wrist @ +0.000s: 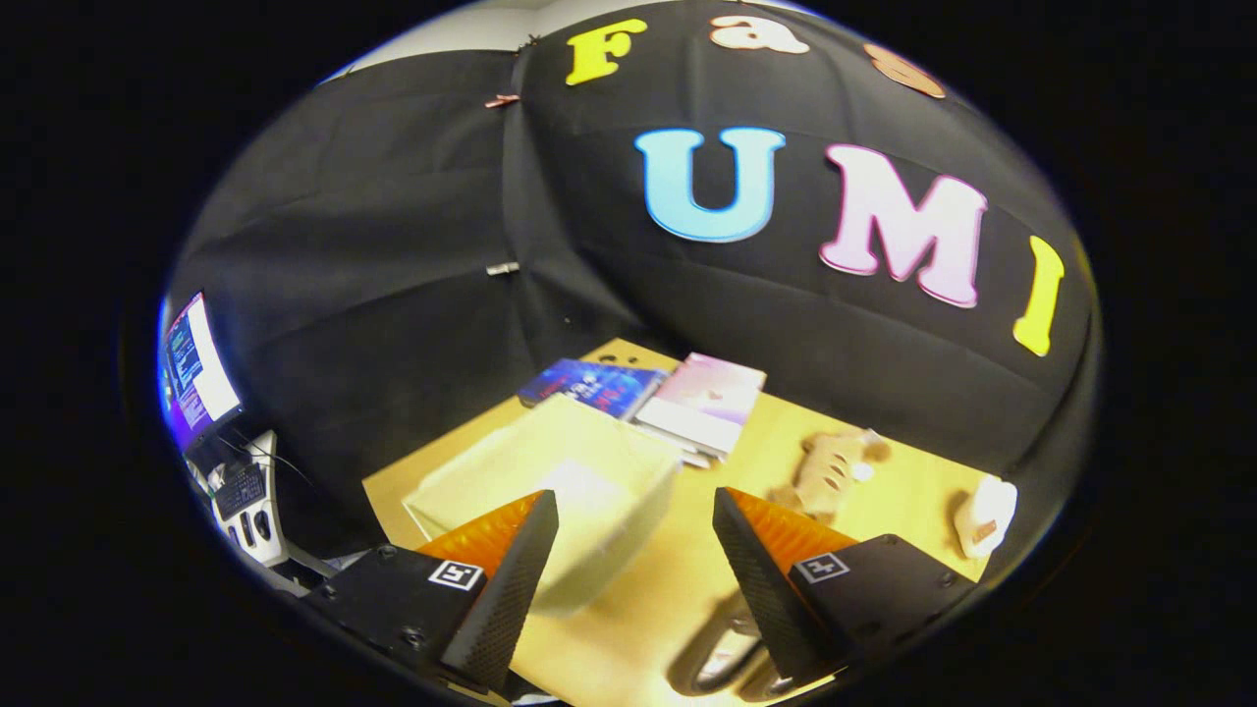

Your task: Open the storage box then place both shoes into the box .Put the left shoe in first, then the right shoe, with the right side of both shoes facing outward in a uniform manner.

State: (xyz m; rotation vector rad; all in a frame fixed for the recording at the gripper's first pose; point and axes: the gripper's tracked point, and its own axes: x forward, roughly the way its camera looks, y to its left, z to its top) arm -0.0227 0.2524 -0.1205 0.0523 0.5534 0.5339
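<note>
While my fingers (pixel 628 579) stood spread wide with nothing between them, I hung tilted above the desk (pixel 648 589), and the box (pixel 560 471) lay just ahead of my left finger, toward the desk's left edge. It looked pale and closed, though blur kept me from finding a lid seam or latch. One shoe (pixel 830 471) lay on the desk beyond my right finger, and another (pixel 985 516) sat well apart from it by the right edge. Two books (pixel 653 393) rested at the far edge, just behind the box.

I judged the opening step not yet done, and the risks began there. If I caught the lid off-centre, the light box might slide across the desk into the books instead of opening. I also could not tell left shoe from right in this blur, so I might take the wrong one first, or set it facing the wrong way. The shoe by the right edge could be nudged off by a careless reach.
</note>
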